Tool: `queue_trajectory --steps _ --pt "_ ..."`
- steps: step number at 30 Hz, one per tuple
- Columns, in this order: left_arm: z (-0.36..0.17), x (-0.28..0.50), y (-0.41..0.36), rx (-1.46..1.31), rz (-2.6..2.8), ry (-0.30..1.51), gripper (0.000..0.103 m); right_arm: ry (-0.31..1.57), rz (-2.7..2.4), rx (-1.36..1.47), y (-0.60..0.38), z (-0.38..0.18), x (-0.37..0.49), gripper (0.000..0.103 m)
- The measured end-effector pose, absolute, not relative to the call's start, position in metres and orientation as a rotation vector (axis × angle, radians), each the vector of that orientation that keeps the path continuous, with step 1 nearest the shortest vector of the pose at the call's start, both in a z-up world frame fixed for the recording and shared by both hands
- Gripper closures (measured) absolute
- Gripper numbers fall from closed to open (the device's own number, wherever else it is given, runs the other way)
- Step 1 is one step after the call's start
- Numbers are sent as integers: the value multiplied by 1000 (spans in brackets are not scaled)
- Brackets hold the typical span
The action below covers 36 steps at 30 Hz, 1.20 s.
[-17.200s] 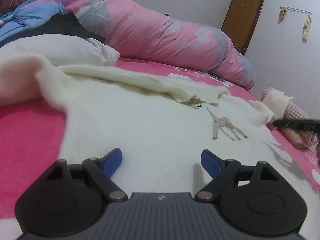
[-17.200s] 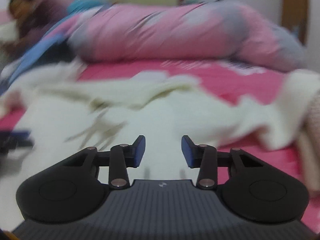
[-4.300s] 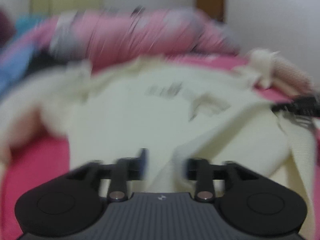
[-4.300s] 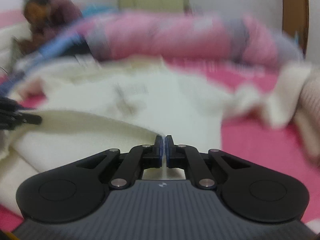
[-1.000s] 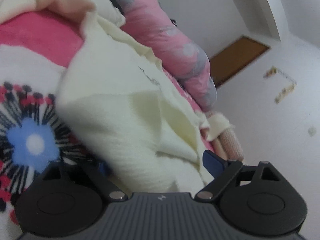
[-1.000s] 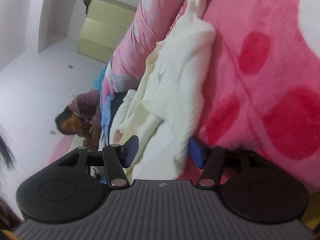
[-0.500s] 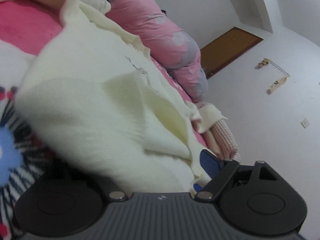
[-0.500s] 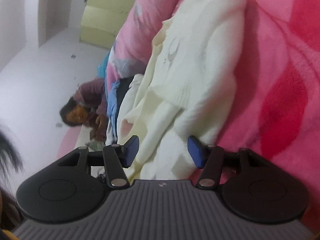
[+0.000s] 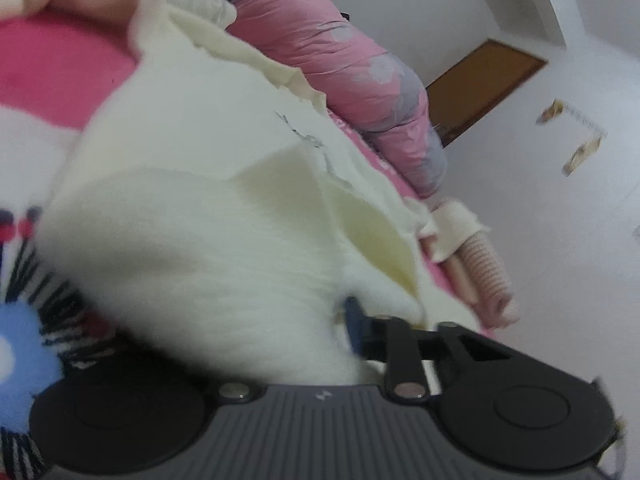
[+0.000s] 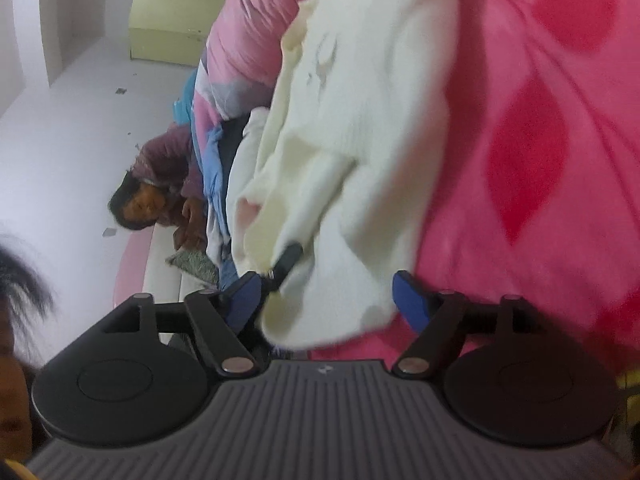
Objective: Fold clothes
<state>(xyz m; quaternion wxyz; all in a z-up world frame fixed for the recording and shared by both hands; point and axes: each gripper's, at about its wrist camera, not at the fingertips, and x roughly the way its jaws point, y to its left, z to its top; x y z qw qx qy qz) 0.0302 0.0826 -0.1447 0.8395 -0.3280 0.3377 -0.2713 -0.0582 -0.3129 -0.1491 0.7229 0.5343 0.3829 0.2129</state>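
A cream sweater [image 9: 208, 184] lies partly folded on the pink bedspread [image 9: 52, 76]. In the left wrist view its thick folded edge covers my left gripper [image 9: 280, 336]; only the right finger [image 9: 354, 320] shows, drawn in against the cloth, and the left finger is hidden under it. In the right wrist view the sweater [image 10: 360, 120] lies along the bedspread [image 10: 540, 160]. My right gripper [image 10: 326, 300] is open, its blue fingers on either side of the sweater's near edge. The tip of the left gripper [image 10: 288, 258] pokes out of the fold there.
A rolled pink quilt [image 9: 344, 60] lies behind the sweater. A folded pink and cream garment [image 9: 476, 256] sits to the right. A person [image 10: 152, 196] lies at the head of the bed near blue bedding [image 10: 212, 160]. A door [image 9: 480, 80] and a yellow cabinet [image 10: 176, 20] stand behind.
The left gripper's right finger has swung inward against the sweater fold. The right gripper's fingers have opened wider, and it has shifted closer along the sweater's edge.
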Motion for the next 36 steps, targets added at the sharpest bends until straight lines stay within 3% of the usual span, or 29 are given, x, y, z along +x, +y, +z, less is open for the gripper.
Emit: queue_trajectory --steps 5,11,15,16,17,21,29,32,36 --pt "-134 29 97 -805 -614 682 94 834 487 1190 -301 -151 -58 13" --pt "-127 25 101 -845 -639 651 94 870 622 1339 -281 -170 -62 13" --pt "-128 21 105 -847 -636 664 94 804 517 1403 -280 -175 -51 23" --pt "-127 20 107 -846 -635 662 94 784 501 1417 -281 -175 -50 29" --pt "-127 20 108 -845 -634 661 94 765 485 1430 -283 -174 -48 41" --pt "-123 19 109 -849 -648 646 94 733 445 1413 -287 -172 -48 56" --pt "-120 22 103 -745 -668 656 94 664 357 1242 -284 -152 -22 66" --pt "-126 23 96 -670 -666 708 83 712 318 1161 -277 -159 -15 81" --pt "-133 25 90 -619 -693 774 59 771 332 1229 -283 -164 -17 80"
